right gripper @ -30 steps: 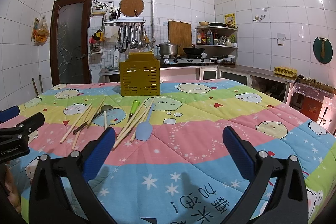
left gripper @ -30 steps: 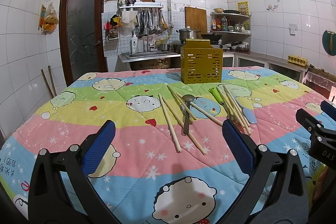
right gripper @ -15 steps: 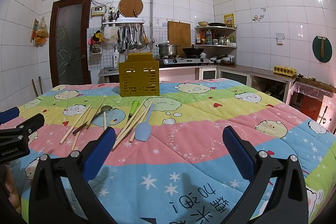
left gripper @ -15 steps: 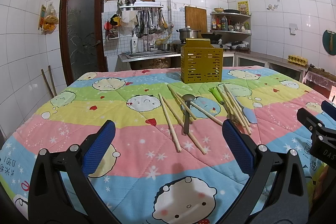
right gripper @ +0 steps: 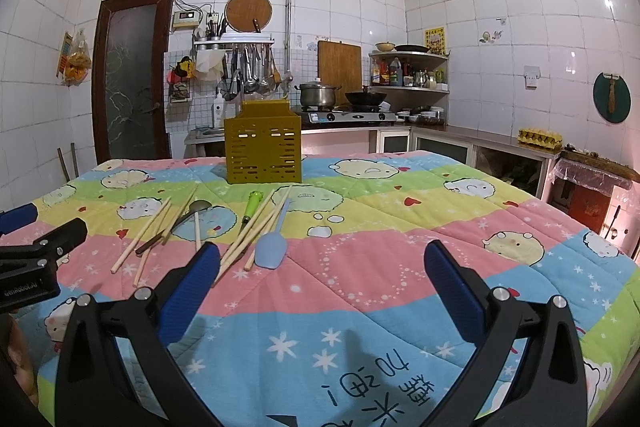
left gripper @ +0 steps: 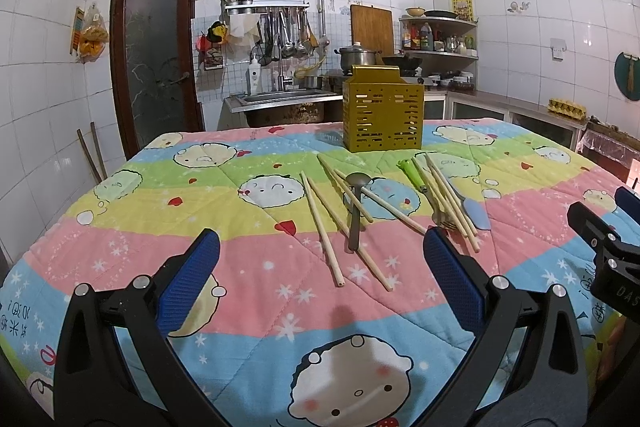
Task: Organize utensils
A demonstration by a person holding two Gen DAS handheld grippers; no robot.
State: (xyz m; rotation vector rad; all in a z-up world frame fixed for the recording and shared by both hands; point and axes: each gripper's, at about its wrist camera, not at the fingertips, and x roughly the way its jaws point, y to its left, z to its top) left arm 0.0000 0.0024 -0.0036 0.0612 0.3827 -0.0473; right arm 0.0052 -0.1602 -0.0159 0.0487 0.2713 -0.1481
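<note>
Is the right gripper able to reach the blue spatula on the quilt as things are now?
Probably yes. The right gripper is open and empty, and the blue spatula lies ahead, slightly to its left, on the quilt. Chopsticks lie against the spatula's left side; its blade looks uncovered.

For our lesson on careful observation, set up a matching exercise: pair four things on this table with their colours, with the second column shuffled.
Things:
1. utensil holder
2. spatula
3. fork handle
4. ladle

Colours:
A. light blue
B. dark grey
C. mustard yellow
D. bright green

Pairs: 1-C, 2-A, 3-D, 4-B
</note>
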